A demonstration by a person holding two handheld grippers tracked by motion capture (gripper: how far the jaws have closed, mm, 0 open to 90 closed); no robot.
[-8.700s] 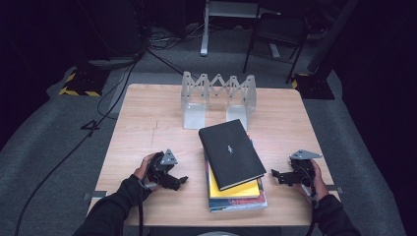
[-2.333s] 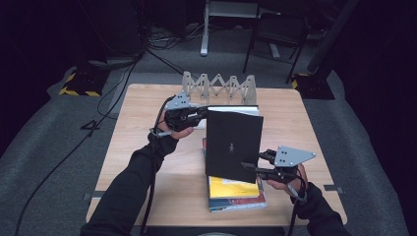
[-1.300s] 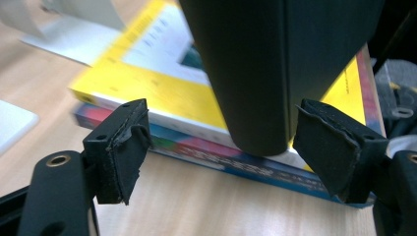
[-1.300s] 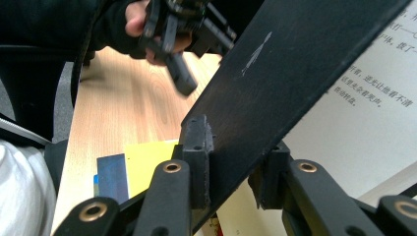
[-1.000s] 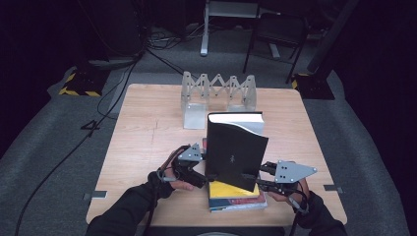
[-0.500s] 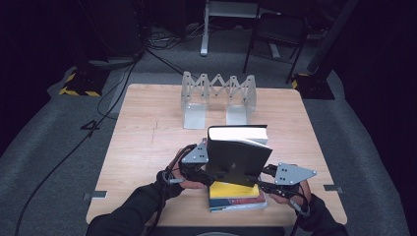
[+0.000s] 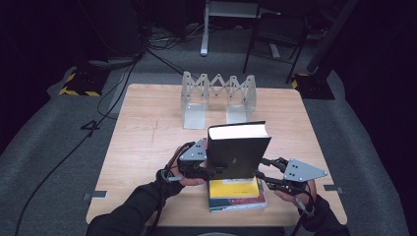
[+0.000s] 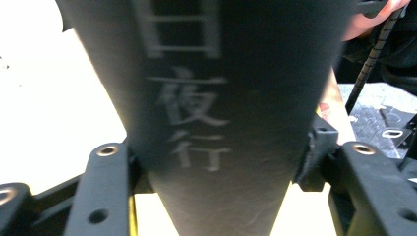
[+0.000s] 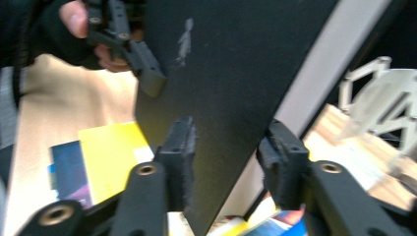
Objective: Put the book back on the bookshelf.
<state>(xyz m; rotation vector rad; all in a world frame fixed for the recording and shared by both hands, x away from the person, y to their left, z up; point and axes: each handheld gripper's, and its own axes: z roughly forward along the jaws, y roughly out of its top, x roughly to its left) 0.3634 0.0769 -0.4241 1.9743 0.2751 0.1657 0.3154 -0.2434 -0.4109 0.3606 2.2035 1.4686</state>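
- Black book (image 7: pixel 239 156): stands upright on its edge at centre frame of the high view, pale page block on top, its lower edge over the stack of books (image 7: pixel 236 194) at lower centre. White characters run down its spine in my left gripper view (image 8: pixel 196 123); a small pale figure marks its cover in my right gripper view (image 9: pixel 231 73).
- Left gripper (image 7: pixel 200 164): in my left hand, at the book's left edge in the high view. Its jaws have just been closing; the spine sits between them and both pads touch it in my left gripper view, so I count it gripping the book.
- Right gripper (image 7: pixel 268 172): in my right hand, at the book's lower right in the high view. Its jaws have just been opening; the book stands between them, one pad (image 9: pixel 182 147) on the cover, the other beside the page edge, and I cannot tell whether that one presses.
- Stack of books: lies flat, yellow cover uppermost, near the lower edge of the table (image 7: pixel 147 147).
- Folding rack (image 7: pixel 219 98): clear, zigzag, upper centre of the table, well apart from the book.
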